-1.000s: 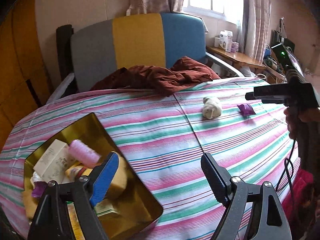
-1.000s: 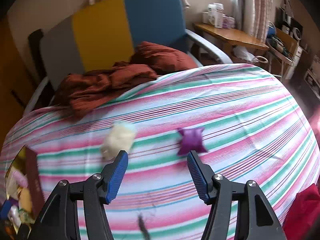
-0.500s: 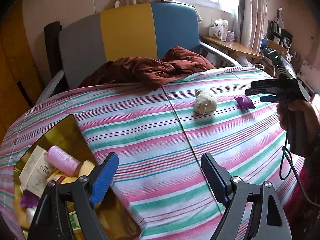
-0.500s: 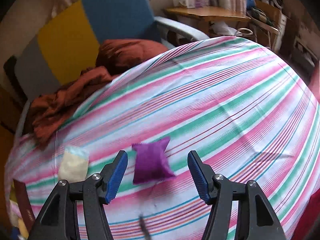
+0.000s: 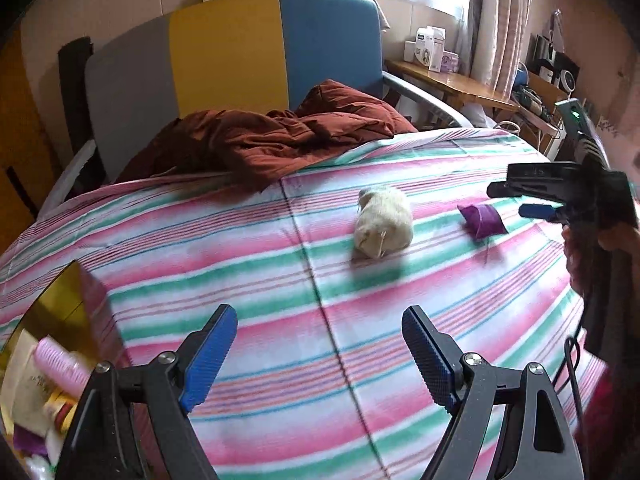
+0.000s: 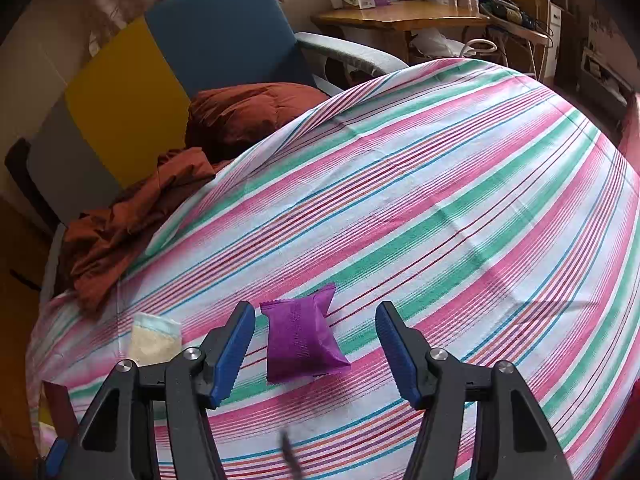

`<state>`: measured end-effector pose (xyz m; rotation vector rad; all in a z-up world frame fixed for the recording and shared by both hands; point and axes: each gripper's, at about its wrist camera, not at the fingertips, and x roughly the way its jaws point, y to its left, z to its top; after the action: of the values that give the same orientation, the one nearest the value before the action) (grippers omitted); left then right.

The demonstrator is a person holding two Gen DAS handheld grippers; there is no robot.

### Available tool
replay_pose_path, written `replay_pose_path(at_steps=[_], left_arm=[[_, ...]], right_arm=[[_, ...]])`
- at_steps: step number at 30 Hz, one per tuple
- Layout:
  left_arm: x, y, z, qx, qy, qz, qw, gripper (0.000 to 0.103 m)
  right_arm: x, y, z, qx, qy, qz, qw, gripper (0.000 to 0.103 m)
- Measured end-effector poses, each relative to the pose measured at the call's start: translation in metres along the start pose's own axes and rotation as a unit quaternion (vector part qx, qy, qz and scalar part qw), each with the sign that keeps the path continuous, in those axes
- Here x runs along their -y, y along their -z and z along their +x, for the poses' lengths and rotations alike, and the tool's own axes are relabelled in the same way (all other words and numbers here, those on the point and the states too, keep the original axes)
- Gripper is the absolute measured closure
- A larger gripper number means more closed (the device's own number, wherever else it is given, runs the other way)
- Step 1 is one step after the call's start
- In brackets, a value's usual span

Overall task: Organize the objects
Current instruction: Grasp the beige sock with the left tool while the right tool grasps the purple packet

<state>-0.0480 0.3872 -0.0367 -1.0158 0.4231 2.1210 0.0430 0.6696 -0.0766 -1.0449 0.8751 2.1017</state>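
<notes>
A purple snack packet point(image 6: 300, 340) lies on the striped tablecloth point(image 6: 440, 200), between the blue pads of my right gripper point(image 6: 316, 354), which stands open just above it without touching. The same purple packet point(image 5: 482, 220) shows in the left wrist view, under the right gripper point(image 5: 536, 202) held by a hand. A cream pouch point(image 5: 384, 228) lies to its left, seen again as a cream pouch point(image 6: 156, 338) at the right view's left. My left gripper point(image 5: 320, 356) is open and empty over bare cloth. A gold-lined box point(image 5: 52, 344) with several small items sits at lower left.
A rust-coloured quilted jacket point(image 5: 272, 140) is heaped at the table's far edge against a grey, yellow and blue chair point(image 5: 232, 52). A wooden side table point(image 5: 452, 80) with cartons stands at the back right by the window. A black cable point(image 5: 572, 364) hangs at the right.
My left gripper swung right, away from the box and toward the cream pouch. My right gripper dropped and rolled over the purple packet, which now lies between its pads.
</notes>
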Motion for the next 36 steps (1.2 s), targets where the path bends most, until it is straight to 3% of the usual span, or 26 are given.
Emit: replay_pose_path(at_steps=[12,22,24,25,26,28,32,36], left_arm=[[0.029,-0.049,0.056,-0.014,0.031,0.019,0.9992,0.018],[0.053,-0.073,0.108,-0.026,0.036,0.053,0.9976,0.018],[0.055,-0.073,0.121,-0.038,0.038,0.058,0.9968,0.025],[0.055,-0.073,0.127,-0.045,0.042,0.06,0.9963,0.043],[0.056,-0.072,0.134,-0.056,0.05,0.065,0.995,0.048],[0.055,-0.068,0.133,-0.049,0.055,0.061,0.9954,0.05],[0.051,-0.056,0.122,-0.042,0.047,0.047,0.9969,0.051],[0.041,-0.029,0.098,-0.034,0.032,0.019,0.9987,0.051]], right_arm=[[0.008,-0.003,0.013,-0.02,-0.012,0.028,0.999,0.04],[-0.025,0.004,0.032,-0.044,0.011,-0.055,0.997,0.04],[-0.027,0.007,0.037,-0.051,0.031,-0.076,0.995,0.045],[-0.03,0.01,0.042,-0.059,0.049,-0.093,0.993,0.057],[-0.032,0.013,0.046,-0.067,0.064,-0.105,0.99,0.065],[-0.028,0.015,0.043,-0.064,0.069,-0.114,0.989,0.066],[-0.035,0.014,0.032,-0.048,0.036,-0.126,0.99,0.066],[-0.054,0.022,0.031,-0.062,-0.003,-0.171,0.983,0.066]])
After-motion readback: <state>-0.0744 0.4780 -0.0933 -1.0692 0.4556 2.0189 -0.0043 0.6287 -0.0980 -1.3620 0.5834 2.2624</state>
